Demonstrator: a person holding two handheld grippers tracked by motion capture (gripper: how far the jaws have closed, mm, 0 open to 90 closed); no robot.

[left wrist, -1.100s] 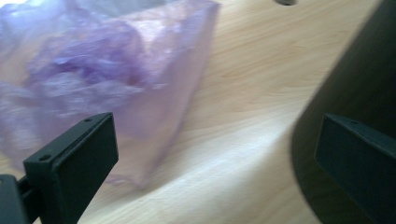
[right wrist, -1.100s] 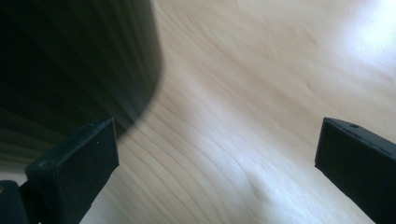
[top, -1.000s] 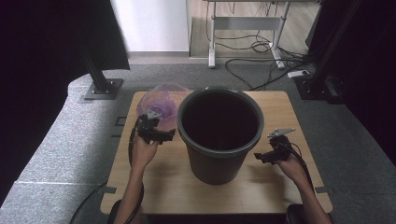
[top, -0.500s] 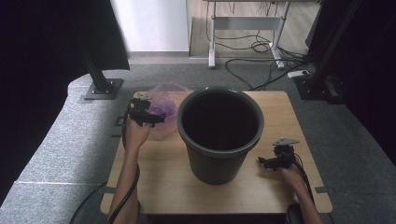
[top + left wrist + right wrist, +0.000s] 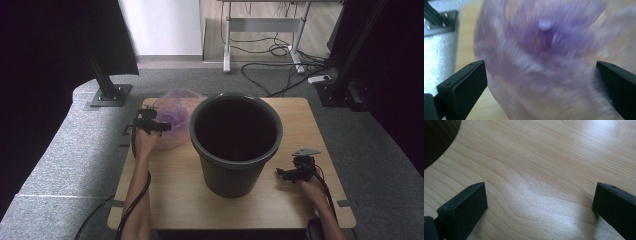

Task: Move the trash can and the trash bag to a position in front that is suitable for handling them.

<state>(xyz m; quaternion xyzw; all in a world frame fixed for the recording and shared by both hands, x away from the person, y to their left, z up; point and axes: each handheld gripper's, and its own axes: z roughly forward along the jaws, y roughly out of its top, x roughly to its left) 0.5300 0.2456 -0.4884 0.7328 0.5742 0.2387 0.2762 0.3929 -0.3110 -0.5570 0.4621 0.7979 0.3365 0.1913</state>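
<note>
Your left gripper (image 5: 161,127) has advanced onto the purple bag (image 5: 175,116), upper left; jaws spread, bag between. Right gripper (image 5: 285,173) spread, empty.

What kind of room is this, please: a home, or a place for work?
Probably a lab or recording studio: a small wooden table on grey carpet, black frame posts on floor plates, and loose cables under a desk behind.

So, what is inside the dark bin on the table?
The bin looks dark inside; only its shadowed inner wall shows, with no object visible. Its bottom is too dark to judge. The purple bag lies outside, at its left, between the open left gripper jaws.
</note>
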